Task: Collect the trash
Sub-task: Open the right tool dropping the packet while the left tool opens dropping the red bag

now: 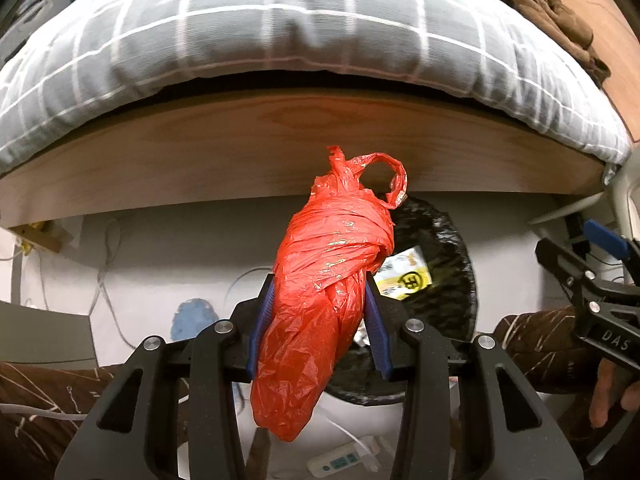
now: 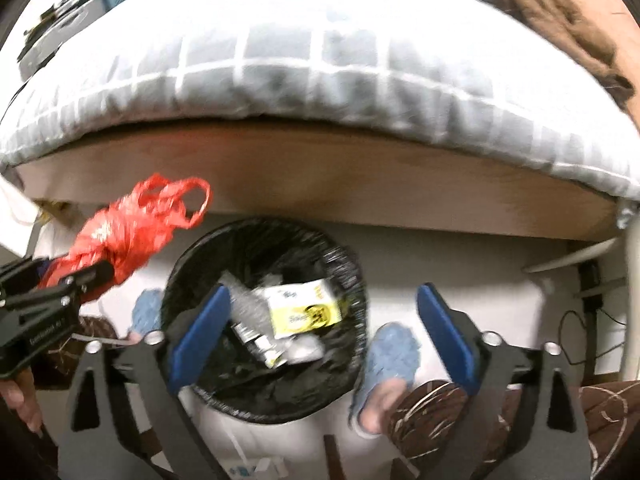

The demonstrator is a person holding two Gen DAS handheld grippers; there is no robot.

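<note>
Red plastic, twisted into a tight bundle, is the bag (image 1: 328, 280) clenched between the left gripper (image 1: 320, 320) pads, hanging at about ten o'clock of the black-lined bin (image 2: 340, 264). The right gripper (image 2: 324, 336) hovers over the bin with fingers spread wide, grasping nothing. A yellow carton (image 2: 308, 308) and wrappers already lie inside, so the collecting looks well along; dropping the bag is left. The white floor (image 2: 500, 300) runs under a wooden bed frame (image 1: 200, 152) with checked bedding (image 1: 280, 32).
</note>
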